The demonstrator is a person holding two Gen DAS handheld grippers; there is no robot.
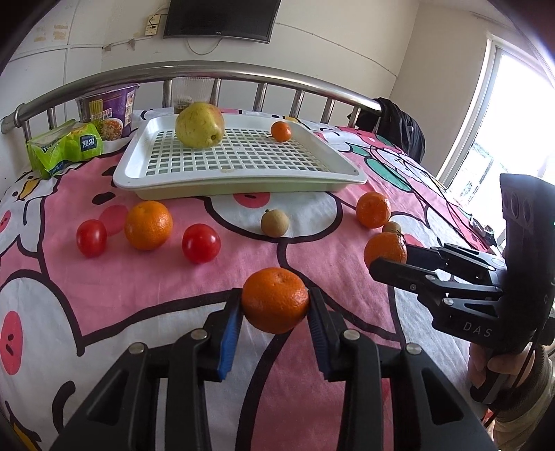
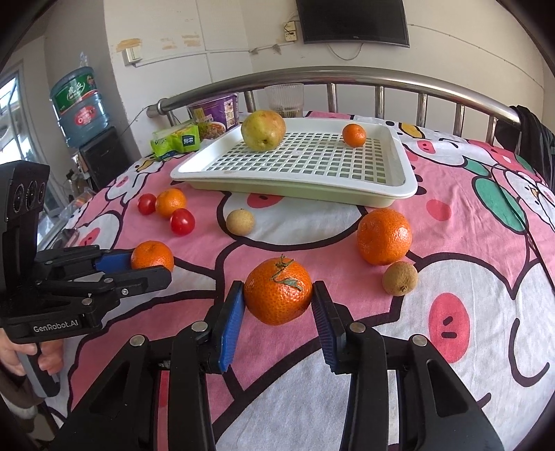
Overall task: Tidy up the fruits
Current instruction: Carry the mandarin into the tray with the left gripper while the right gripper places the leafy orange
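- The left gripper (image 1: 274, 305) is clenched on a smooth mandarin (image 1: 275, 299); both blue pads (image 1: 229, 333) press its sides, and the fruit sits low over the pink cartoon bedsheet (image 1: 138, 277).
- The right gripper (image 2: 278, 300) is clenched on a stemmed mandarin (image 2: 278, 290) with a dried green stalk on top, its pads touching the fruit on either side.
- From the left wrist view, the right gripper shows at the right edge with its orange fruit at the fingertips, and a hand (image 1: 499, 367) wraps its handle.
- A white slotted tray (image 1: 242, 180) lies on the bed towards the metal bed rail (image 1: 208, 71). Inside it are a yellow-green pear (image 1: 199, 125) at the far left and a small tangerine (image 1: 281, 131) at the far right, well apart.
- Loose on the sheet in front of the tray: two cherry tomatoes (image 1: 201, 243) flanking an orange (image 1: 148, 225) at the left, a brown longan (image 1: 274, 223) near the middle, and another orange (image 2: 384, 237) at the right with a second longan (image 2: 400, 278) just beside it.
- Behind the tray, by the rail, stand a purple noodle cup (image 1: 107, 111), a green snack packet (image 1: 66, 145) and a clear ribbed glass (image 2: 284, 99).
- A dark screen (image 1: 222, 19) hangs on the wall, and a blue water jug (image 2: 78, 105) stands off to the left of the bed.
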